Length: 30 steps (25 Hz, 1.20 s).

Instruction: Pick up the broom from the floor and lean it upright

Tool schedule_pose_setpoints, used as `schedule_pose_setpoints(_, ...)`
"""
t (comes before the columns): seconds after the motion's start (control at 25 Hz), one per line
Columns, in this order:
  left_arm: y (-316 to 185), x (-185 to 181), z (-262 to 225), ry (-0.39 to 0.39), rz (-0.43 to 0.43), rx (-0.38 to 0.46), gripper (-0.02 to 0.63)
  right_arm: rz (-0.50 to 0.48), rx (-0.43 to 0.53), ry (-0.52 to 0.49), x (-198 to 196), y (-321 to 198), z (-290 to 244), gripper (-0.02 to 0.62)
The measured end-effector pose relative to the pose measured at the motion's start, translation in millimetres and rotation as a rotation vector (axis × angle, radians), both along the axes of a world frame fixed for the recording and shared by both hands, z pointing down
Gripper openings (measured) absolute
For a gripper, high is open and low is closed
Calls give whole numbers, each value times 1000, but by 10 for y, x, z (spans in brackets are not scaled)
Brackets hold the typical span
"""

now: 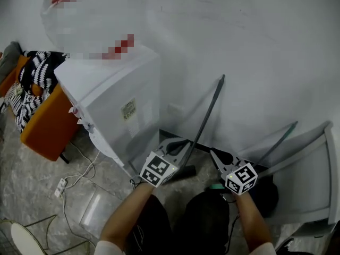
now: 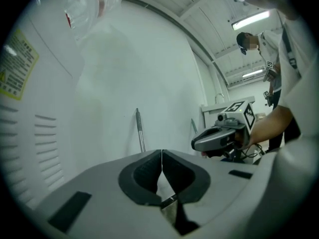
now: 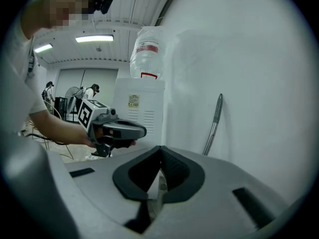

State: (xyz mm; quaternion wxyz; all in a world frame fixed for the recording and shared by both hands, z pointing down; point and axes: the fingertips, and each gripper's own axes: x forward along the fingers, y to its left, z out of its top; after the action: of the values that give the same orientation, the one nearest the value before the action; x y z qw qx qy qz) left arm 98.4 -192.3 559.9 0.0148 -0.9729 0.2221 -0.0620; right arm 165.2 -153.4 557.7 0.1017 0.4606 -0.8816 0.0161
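Note:
The broom leans upright against the white wall, its grey handle (image 1: 210, 113) rising from a dark head (image 1: 184, 172) on the floor beside the water dispenser. The handle also shows in the left gripper view (image 2: 140, 131) and the right gripper view (image 3: 215, 121). My left gripper (image 1: 184, 142) is shut and empty, its tips close to the handle's lower part but not around it. My right gripper (image 1: 214, 153) is shut and empty too, a little to the right of the broom. Each gripper's pads meet with nothing between them (image 2: 162, 154) (image 3: 160, 152).
A white water dispenser (image 1: 122, 105) with a bottle on top stands left of the broom. An orange chair (image 1: 45, 126) with patterned cloth is further left. A power strip (image 1: 61, 186) and cable lie on the floor. A white board (image 1: 313, 163) and a thin rod (image 1: 279, 139) lean at right.

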Motion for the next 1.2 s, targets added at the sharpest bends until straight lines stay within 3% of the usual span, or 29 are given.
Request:
schedule_pose_setpoints(0.24, 58, -149, 251, 47, 26, -51, 9, 14, -30, -5, -13, -5, 265, 2)
schedule_pose_setpoints(0.44, 25, -230, 525, 37, 29, -96, 9, 12, -27, -18, -8, -24, 403, 2)
schedule_pose_setpoints(0.76, -72, -120, 792, 56, 43, -138, 9, 46, -54, -55, 191, -177, 673, 2)
schedule_pose_setpoints(0.96, -174, 40, 582, 84, 41, -181, 9, 52, -84, -53, 279, -336, 499, 2)
schedule_pose_setpoints(1.2, -128, 19, 12, 22, 24, -254, 9, 75, -160, -148, 254, -353, -245, 2)
